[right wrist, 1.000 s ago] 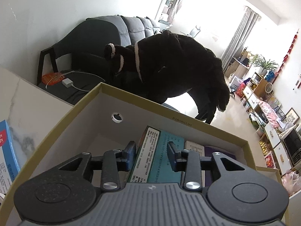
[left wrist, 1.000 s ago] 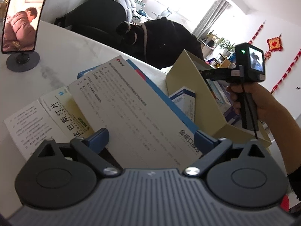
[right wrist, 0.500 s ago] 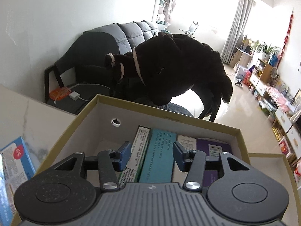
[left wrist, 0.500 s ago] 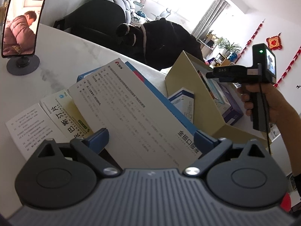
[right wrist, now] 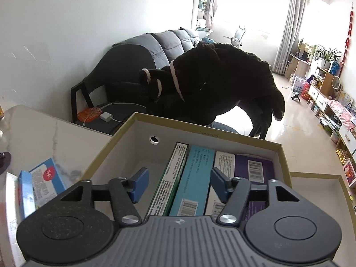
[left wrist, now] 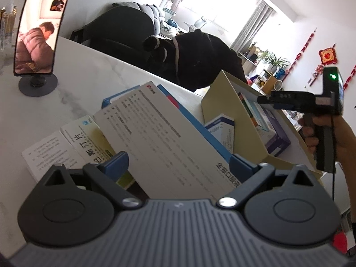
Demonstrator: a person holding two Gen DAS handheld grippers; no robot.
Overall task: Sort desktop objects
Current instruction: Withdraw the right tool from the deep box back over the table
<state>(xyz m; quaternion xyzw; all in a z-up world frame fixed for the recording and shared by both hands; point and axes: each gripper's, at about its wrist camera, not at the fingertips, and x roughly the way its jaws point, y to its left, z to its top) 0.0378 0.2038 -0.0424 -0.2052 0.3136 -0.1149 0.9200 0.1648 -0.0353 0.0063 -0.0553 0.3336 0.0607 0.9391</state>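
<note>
While the left tongs (left wrist: 178,162) sat clamped across the width of a big white medicine carton (left wrist: 164,138), pads on both long edges, the right tongs (right wrist: 175,184) hung apart over the open cardboard box (right wrist: 280,155), nothing pinched; their jaws had just been opening. Teal carton (right wrist: 195,178) and green-edged carton (right wrist: 172,173) stood on edge below that gap, next to a white and purple carton (right wrist: 251,169), all packed against the box's right side, left side bare.

White carton was on the worktop (left wrist: 93,71), tilted up over a smaller blue carton (left wrist: 115,99) and a yellow-green one with a leaflet (left wrist: 86,142). Another small blue-and-white carton (left wrist: 222,131) leaned at the box's outer wall.

Handling guess: thin paperboard, light, probably half hollow, so it would crush if squeezed hard. Smooth printed faces, likely a bit slippery. Best hold looked like across the narrow edges near the end, as now; a wide flat face would bow.
</note>
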